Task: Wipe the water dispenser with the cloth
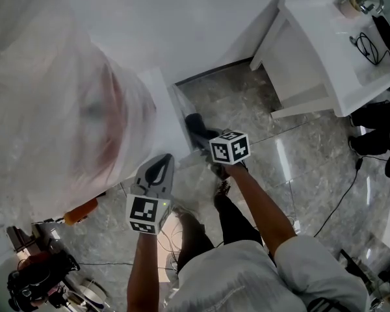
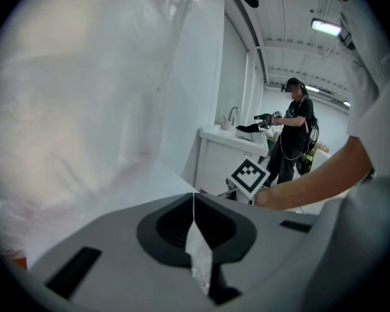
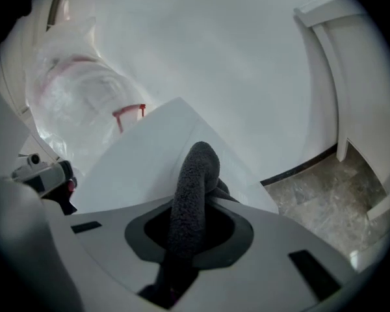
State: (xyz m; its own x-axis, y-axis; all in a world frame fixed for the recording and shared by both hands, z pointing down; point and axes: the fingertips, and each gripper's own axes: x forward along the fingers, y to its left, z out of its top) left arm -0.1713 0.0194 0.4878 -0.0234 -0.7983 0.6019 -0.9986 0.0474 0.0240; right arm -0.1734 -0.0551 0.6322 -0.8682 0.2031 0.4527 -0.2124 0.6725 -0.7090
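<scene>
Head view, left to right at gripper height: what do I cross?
Translucent plastic-wrapped water bottle → left hand-held gripper, shut on a thin white scrap → right hand-held gripper, shut on the dark grey fuzzy cloth → white table.

Operator kit: shirt, trousers, two handheld grippers.

Pale grey short-sleeved shirt [image 1: 247, 278], loose-cut, with a wide sleeve [image 1: 318, 265]; slim dark trousers [image 1: 237, 223]. Left gripper [image 1: 164, 161]: matte grey moulded shell, dark rounded recess round the jaws, a dark rectangular slot on either side of it. Left marker cube [image 1: 146, 214] at the rear: white faces, black-bordered square markers, blocky black-and-white pattern, small green light on one edge. Right gripper [image 1: 201, 135]: same grey shell, same dark recess, same pair of slots. Right marker cube [image 1: 230, 147]: same build, different pattern on each visible face.
</scene>
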